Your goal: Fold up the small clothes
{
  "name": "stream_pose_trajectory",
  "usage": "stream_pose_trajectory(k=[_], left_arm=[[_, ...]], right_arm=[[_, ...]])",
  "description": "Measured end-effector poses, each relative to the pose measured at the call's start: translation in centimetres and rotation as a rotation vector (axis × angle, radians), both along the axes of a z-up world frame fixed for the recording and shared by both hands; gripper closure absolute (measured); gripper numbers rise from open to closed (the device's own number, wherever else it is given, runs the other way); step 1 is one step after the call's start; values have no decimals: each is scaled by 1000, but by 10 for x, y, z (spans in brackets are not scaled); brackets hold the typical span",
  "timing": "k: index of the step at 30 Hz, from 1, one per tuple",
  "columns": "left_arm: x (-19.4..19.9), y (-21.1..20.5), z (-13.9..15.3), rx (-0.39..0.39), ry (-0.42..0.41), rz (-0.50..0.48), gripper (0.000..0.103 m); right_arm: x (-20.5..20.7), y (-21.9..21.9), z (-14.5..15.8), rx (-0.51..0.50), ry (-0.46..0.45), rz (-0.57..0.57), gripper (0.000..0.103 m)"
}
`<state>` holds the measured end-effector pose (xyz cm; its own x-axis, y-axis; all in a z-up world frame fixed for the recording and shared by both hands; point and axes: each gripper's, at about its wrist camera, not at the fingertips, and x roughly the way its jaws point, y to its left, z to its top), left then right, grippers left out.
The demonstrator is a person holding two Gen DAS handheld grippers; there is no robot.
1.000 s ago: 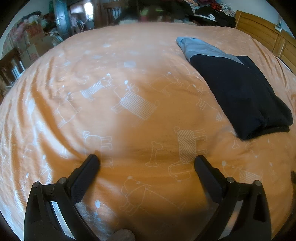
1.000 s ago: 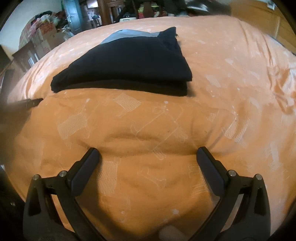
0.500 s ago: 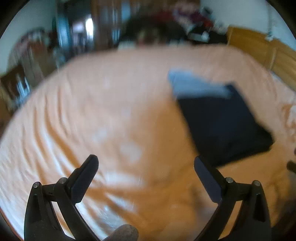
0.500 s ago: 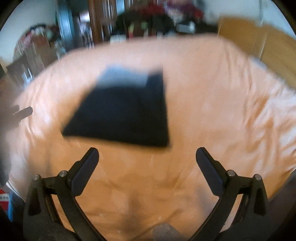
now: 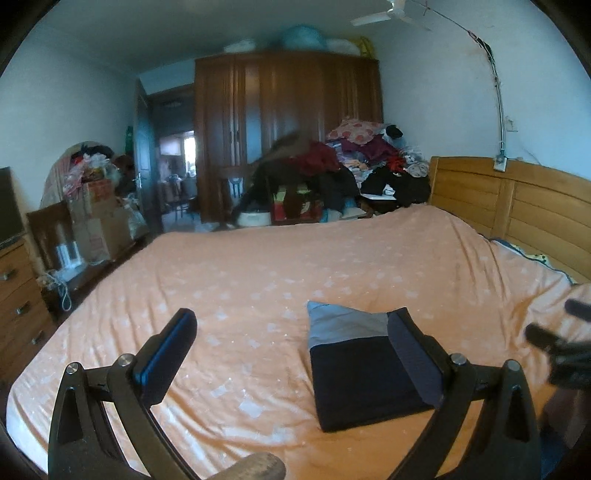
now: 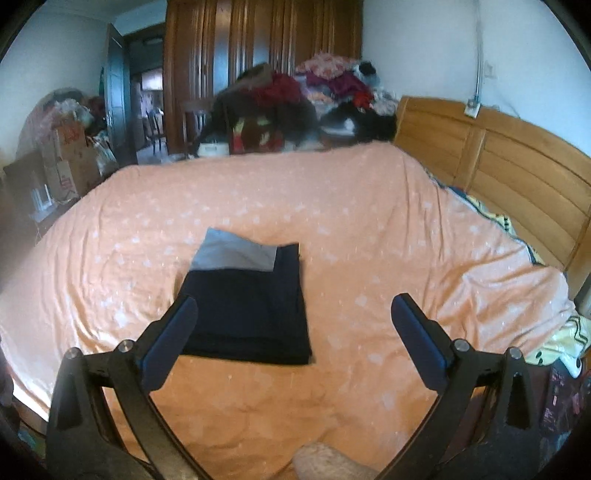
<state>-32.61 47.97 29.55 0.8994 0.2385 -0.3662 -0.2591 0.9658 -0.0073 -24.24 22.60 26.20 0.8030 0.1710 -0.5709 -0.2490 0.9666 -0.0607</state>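
A bedroom: a wide bed spread with an orange sheet printed in pale figures fills the middle of both wrist views, its wooden headboard along the right. Behind the bed stand a dark wooden wardrobe and a heap of mixed clothes; cardboard boxes and a chest of drawers line the left wall, beside an open doorway. A ceiling fan shows at the top of the left wrist view.

The folded garment, dark navy with a grey-blue band at its far end, lies flat on the sheet as a compact rectangle, toward the near edge of the bed and clear of both tools. In the left wrist view the folded garment sits right of centre, partly behind the right-hand finger of that tool.

The left gripper is held above the bed, jaws wide apart and empty. The right gripper is likewise raised over the near edge, jaws wide apart, gripping nothing; its left finger overlaps the garment's near corner in the view, without visible contact. The right gripper also appears, blurred, at the right margin of the left wrist view.

A yellow patterned cloth lies at the sheet's right edge near the headboard.
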Motion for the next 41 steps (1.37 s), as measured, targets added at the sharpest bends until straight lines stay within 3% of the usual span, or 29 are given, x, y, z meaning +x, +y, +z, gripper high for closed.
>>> stream_pose_trajectory(k=[9, 20, 26, 31, 41], left_arm=[[-6, -28, -9, 23, 55, -58, 0], [-7, -19, -20, 19, 97, -58, 0], [-10, -17, -21, 6, 96, -57, 0], [-12, -17, -21, 5, 95, -54, 0], [-13, -19, -23, -1, 96, -64, 0]], right_arm=[[-5, 2, -12, 2, 76, 29, 0], [-8, 5, -11, 33, 101, 58, 0], [-3, 4, -16, 95, 163, 94, 0], [2, 9, -25, 82, 203, 94, 0], [-11, 24, -19, 12, 134, 102, 0]])
